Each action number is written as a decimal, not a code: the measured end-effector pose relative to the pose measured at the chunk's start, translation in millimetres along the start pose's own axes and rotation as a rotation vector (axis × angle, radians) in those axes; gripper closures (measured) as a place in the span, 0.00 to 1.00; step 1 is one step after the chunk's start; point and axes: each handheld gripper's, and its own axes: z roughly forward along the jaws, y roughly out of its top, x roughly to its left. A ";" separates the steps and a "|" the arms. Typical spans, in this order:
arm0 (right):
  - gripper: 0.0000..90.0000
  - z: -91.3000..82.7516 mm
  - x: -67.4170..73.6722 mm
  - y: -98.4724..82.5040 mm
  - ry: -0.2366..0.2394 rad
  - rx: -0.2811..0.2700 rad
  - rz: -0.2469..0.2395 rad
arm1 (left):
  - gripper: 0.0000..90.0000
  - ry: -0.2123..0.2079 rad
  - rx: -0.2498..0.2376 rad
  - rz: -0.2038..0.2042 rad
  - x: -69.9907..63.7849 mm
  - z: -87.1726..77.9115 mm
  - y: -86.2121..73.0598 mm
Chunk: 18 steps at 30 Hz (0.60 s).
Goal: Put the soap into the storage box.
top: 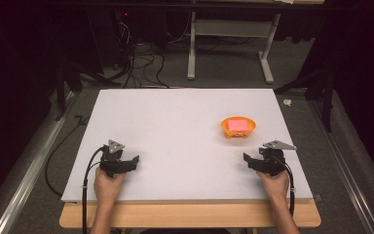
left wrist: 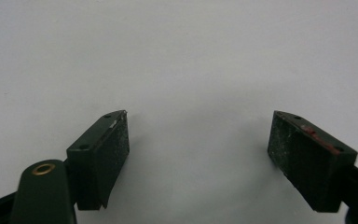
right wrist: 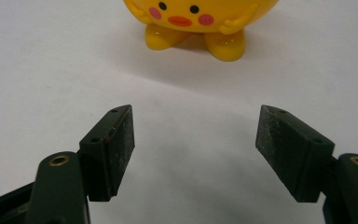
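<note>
Grippers rest apart on the white table (top: 175, 117). Left gripper (left wrist: 198, 149) gapes wide, empty. Right gripper (right wrist: 193, 144) gapes empty too, near the yellow bowl (right wrist: 200, 18).

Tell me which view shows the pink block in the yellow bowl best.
High view: the pink block lies in plain sight inside the yellow bowl. The right gripper view catches the bowl's face and feet, its rim cropped off, so no block. The left gripper view looks at bare table.

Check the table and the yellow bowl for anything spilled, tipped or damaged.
Nothing stands out. The yellow bowl stands upright on its feet on the white table, with a pink block lying inside it. No spill or damage shows.
</note>
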 end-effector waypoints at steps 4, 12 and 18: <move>0.32 3.4 -0.7 -1.4 -0.012 0.009 -0.005 | 0.23 0.000 0.000 0.000 0.0 0.0 0.0; 0.32 9.5 0.4 -3.2 -0.049 0.029 -0.029 | 0.23 0.000 0.000 0.000 0.0 0.0 0.0; 0.31 15.2 4.3 -2.0 -0.088 0.075 -0.058 | 0.23 0.001 -0.001 0.001 -0.1 0.0 -0.1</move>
